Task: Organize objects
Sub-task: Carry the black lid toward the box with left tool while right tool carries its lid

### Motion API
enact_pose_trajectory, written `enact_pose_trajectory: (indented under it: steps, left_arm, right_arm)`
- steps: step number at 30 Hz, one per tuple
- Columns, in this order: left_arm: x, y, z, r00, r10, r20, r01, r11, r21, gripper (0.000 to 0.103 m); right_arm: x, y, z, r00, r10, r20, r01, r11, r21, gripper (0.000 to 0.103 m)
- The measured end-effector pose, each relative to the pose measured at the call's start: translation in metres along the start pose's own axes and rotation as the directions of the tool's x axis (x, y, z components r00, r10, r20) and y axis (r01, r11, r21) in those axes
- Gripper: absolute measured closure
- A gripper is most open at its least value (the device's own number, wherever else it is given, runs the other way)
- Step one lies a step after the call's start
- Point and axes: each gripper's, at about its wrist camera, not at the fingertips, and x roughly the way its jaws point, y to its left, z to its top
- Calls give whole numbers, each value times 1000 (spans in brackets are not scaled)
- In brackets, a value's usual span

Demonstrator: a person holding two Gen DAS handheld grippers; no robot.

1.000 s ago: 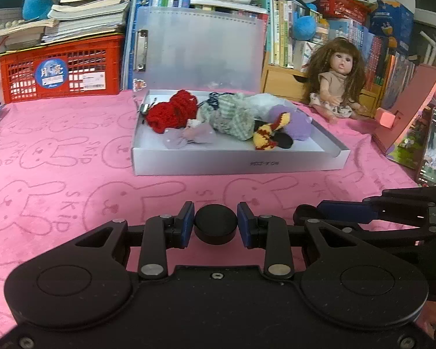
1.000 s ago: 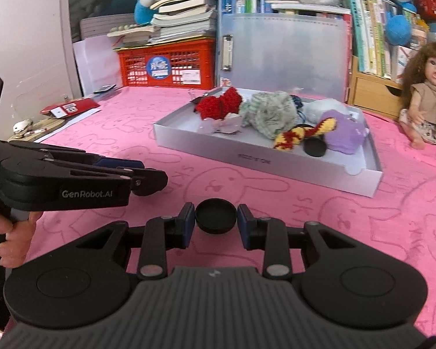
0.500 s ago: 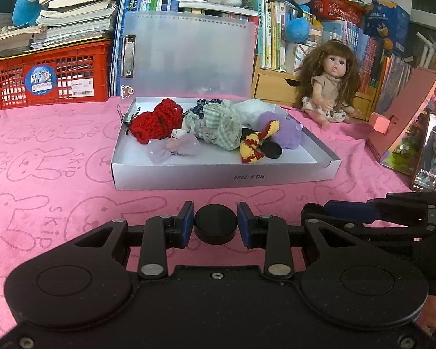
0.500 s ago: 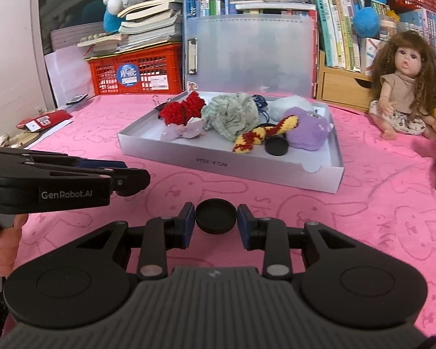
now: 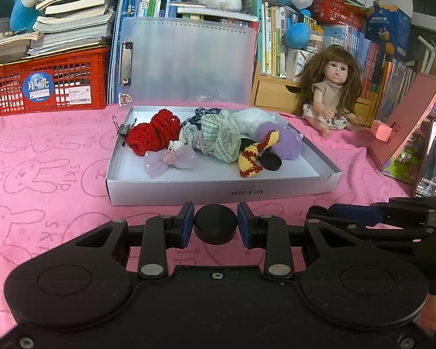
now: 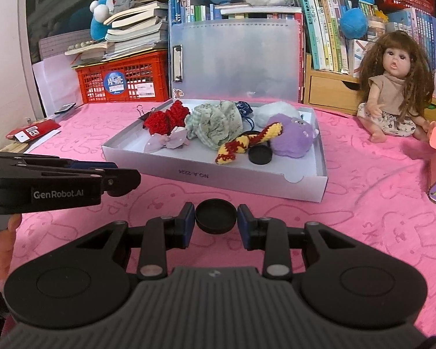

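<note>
I had a black disc (image 5: 216,228) clamped between the pads of my left gripper (image 5: 216,226), and in the right wrist view a black cap (image 6: 216,220), hollow side up, sat between the pads of my right gripper (image 6: 216,221), whose jaws looked pressed on its rim. Both grippers hung over the pink cloth (image 5: 43,174), side by side, each showing at the edge of the other's view. The white tray (image 5: 218,193) lay straight ahead of both, its long side across my line of sight from the left gripper and slanting off to the right from the right one. Inside it were the red knit (image 5: 152,133), a lilac bow (image 5: 168,161), a green checked cloth (image 5: 221,136), a striped knit piece (image 5: 254,157), a purple plush (image 5: 287,142) and another black cap (image 5: 271,163). That cap rested near the tray's front wall, right of centre, just beside the striped piece. I judged the left gripper nearer the tray's front wall, with a straight push forward to clear it. The doll (image 5: 331,93) sat well apart, right of the tray.
</note>
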Motion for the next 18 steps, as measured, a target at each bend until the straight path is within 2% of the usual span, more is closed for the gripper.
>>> enact_pose_trajectory:
  steps: [18]
  left_arm:
    - [12,-2,18,1000,10,21,-10,1000,0,73]
  right_arm:
    - [3,-15,15,999,-40,20,39,999,28,63]
